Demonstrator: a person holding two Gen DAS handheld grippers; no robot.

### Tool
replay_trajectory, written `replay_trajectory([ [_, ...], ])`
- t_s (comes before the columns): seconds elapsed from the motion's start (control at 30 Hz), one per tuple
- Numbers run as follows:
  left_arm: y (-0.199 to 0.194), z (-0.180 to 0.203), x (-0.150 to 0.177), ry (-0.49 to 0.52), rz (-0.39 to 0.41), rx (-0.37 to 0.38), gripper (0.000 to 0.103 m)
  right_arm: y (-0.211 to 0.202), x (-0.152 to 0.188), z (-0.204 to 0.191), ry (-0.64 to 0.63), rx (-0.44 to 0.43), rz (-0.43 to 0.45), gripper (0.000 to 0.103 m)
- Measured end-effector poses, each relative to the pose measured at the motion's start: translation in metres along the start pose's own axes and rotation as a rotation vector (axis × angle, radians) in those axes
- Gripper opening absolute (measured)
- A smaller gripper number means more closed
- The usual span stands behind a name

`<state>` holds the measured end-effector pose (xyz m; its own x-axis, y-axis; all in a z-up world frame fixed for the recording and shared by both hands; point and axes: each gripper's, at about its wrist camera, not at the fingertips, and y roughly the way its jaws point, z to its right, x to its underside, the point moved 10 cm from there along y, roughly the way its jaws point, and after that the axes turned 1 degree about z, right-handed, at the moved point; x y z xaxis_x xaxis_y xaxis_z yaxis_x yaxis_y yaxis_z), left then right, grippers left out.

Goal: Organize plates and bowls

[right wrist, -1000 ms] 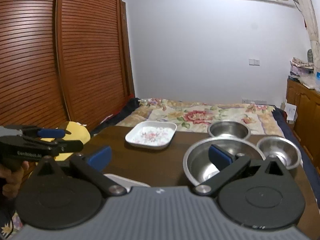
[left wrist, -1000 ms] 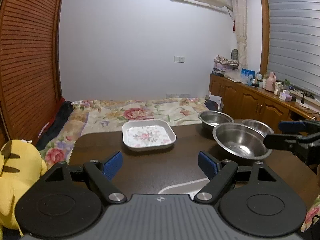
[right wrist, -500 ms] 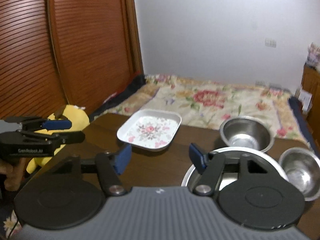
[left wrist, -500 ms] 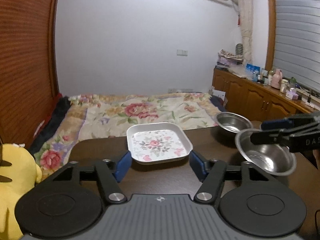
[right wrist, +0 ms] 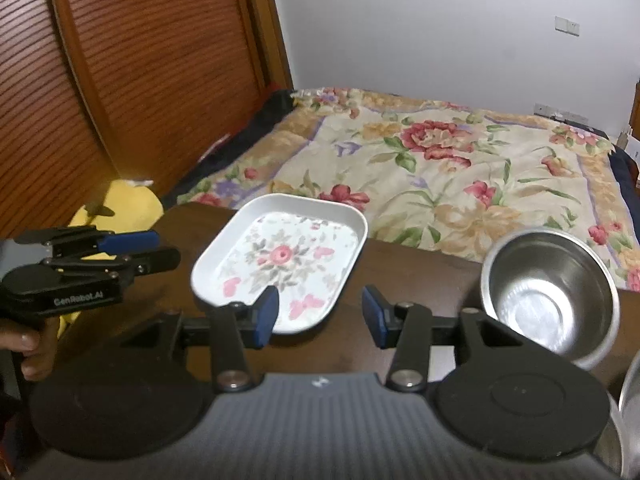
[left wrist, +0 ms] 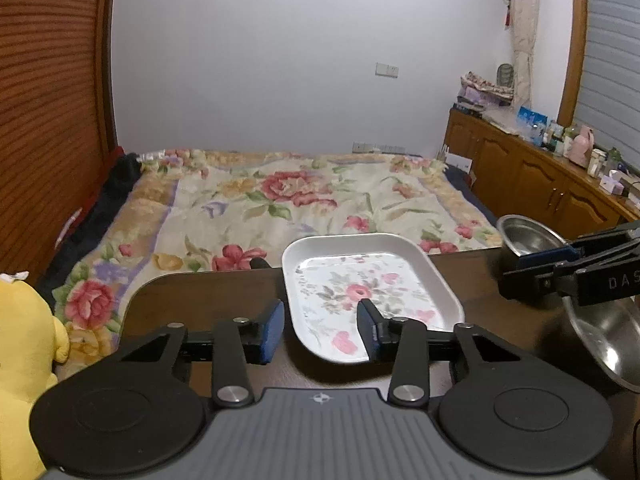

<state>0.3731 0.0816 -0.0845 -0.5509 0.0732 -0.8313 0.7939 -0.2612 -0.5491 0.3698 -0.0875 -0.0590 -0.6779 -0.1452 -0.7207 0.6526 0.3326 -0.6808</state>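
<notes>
A white rectangular plate with a flower print (left wrist: 372, 292) (right wrist: 280, 264) lies at the far side of the dark table (left wrist: 200, 296). My left gripper (left wrist: 320, 330) is open just before the plate's near left rim; in the right wrist view the left gripper (right wrist: 166, 248) stops a little short of the plate. My right gripper (right wrist: 320, 316) is open and empty near the plate's near right corner, and the right gripper (left wrist: 512, 276) hangs above a large steel bowl (left wrist: 608, 340). A smaller steel bowl (right wrist: 548, 292) (left wrist: 524, 234) stands to the right.
The table's far edge borders a bed with a floral cover (left wrist: 304, 196). A yellow plush toy (left wrist: 24, 340) sits off the table's left side. A wooden cabinet (left wrist: 540, 184) runs along the right wall. A hand (right wrist: 32, 344) holds the left gripper.
Both grippers have moved forward toward the floral plate, and their jaws have narrowed. The right gripper has passed from over the large bowl to the plate's right side.
</notes>
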Motion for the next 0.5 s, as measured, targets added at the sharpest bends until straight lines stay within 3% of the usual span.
replay_trajectory([
  [0.33,0.045,-0.015,0.007,-0.047,-0.071,0.011,0.033,0.047,-0.002,0.015,0.042,-0.021,-0.125,0.029],
  [0.5,0.053,-0.017,0.010,-0.048,-0.089,0.005,0.029,0.055,-0.005,0.020,0.045,-0.019,-0.151,0.028],
])
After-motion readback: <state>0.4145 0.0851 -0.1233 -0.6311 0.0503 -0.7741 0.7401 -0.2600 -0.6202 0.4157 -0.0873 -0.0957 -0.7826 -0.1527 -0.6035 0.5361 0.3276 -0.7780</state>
